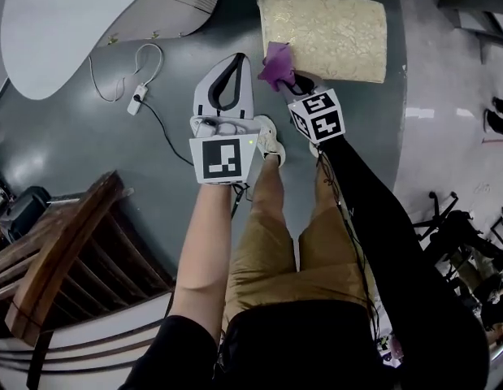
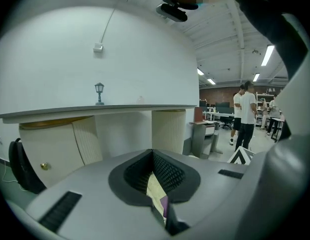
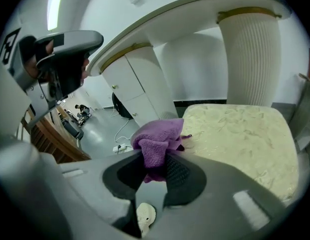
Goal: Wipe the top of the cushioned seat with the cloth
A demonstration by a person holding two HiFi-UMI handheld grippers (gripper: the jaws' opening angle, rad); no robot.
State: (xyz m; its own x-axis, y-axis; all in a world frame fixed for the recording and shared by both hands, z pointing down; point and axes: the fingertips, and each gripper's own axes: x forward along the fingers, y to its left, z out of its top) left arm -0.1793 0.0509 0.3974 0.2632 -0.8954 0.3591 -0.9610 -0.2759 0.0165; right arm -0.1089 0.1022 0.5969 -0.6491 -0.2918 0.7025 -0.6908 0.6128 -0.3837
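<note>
1. Your right gripper (image 3: 156,170) has its jaws clamped tight on the purple cloth (image 3: 158,143). A bunched wad of it sticks out past the tips.
2. In the head view, that cloth (image 1: 275,63) sits at the near left corner of the cushioned seat (image 1: 328,35). It looks to be resting on the cream fabric, though neither view shows the contact clearly.
3. From the right gripper view, the seat's patterned top (image 3: 240,134) spreads away ahead and to the right of the cloth.
4. Your left gripper (image 2: 152,154) has its jaws brought together at the tips with nothing between them.
5. In the head view, the left gripper (image 1: 233,62) hangs over the grey floor (image 1: 153,161), just left of the seat and beside the right gripper (image 1: 284,76).
6. A white power strip (image 1: 137,100) with its cable lies on the floor further left.
7. A wooden chair (image 1: 64,250) stands at your lower left.
8. Your shoe (image 1: 269,139) shows between the two grippers.
</note>
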